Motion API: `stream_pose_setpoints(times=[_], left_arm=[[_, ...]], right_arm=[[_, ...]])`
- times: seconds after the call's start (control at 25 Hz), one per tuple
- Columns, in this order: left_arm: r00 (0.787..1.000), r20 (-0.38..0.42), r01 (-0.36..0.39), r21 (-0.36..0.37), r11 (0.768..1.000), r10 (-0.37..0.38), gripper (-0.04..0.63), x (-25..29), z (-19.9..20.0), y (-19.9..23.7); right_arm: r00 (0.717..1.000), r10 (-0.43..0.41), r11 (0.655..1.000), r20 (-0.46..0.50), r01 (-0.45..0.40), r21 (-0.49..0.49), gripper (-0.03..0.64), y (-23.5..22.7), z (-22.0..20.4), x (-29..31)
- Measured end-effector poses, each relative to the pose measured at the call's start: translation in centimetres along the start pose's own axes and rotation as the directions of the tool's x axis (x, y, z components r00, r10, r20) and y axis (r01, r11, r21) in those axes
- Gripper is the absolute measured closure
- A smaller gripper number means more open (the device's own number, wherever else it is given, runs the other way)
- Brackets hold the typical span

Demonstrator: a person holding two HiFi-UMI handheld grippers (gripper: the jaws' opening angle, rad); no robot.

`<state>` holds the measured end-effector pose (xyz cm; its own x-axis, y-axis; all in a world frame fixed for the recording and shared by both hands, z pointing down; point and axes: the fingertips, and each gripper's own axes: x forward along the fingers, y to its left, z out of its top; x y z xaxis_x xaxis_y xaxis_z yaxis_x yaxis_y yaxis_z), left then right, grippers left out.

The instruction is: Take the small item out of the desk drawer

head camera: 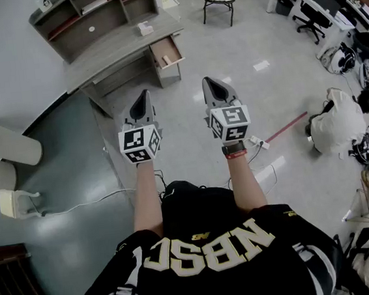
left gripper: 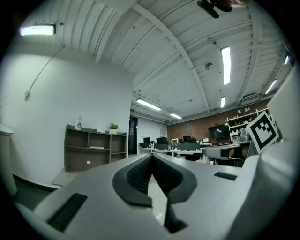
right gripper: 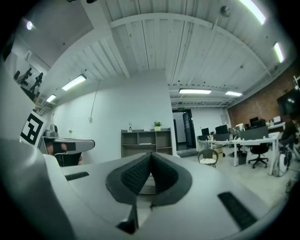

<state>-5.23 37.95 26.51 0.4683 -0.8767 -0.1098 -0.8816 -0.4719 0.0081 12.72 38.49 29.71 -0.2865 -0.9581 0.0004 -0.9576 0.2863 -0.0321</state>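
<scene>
Step in hand: approach, judged; nothing has been reached for yet, and the desk [head camera: 112, 51] is seen well apart from both grippers across bare floor
Left gripper [head camera: 144, 97]: held out level ahead of the body; its jaws are pressed together with nothing between them
Right gripper [head camera: 208, 82]: held level beside the left; its jaws are likewise closed tip to tip and nothing is held
Drawer [head camera: 163, 47]: already pulled out at the desk's right end, below the top, with its inside open to view from above
Small item [head camera: 167, 61]: a pale piece lying inside the drawer, near the front panel
Item's pointing: too small to be read; its long axis cannot be told from here
Drawer's long axis: runs out from the desk front, roughly toward the person
Next move calls for: the gap to the desk to be closed, one pair of jaws to be spread, then lowered into the drawer from above around the item
</scene>
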Motion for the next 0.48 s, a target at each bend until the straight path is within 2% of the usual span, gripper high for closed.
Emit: stream_pose_setpoints(times=[0.16,0.48], left_arm=[[1.000,-0.010,-0.023,-0.012,1.000,0.023,0.583,0.7,-0.7,-0.2],[1.000,-0.012,-0.021,-0.019,1.000,0.021,0.583,4.2,-2.1,0.6]], right_arm=[[1.000,0.013,1.000,-0.009,-0.013,-0.012,0.612,-1.0,-0.2,0.4],[0.999,0.031,0.999,-0.008,-0.031,0.010,0.611,-2.0,-1.1,3.6]])
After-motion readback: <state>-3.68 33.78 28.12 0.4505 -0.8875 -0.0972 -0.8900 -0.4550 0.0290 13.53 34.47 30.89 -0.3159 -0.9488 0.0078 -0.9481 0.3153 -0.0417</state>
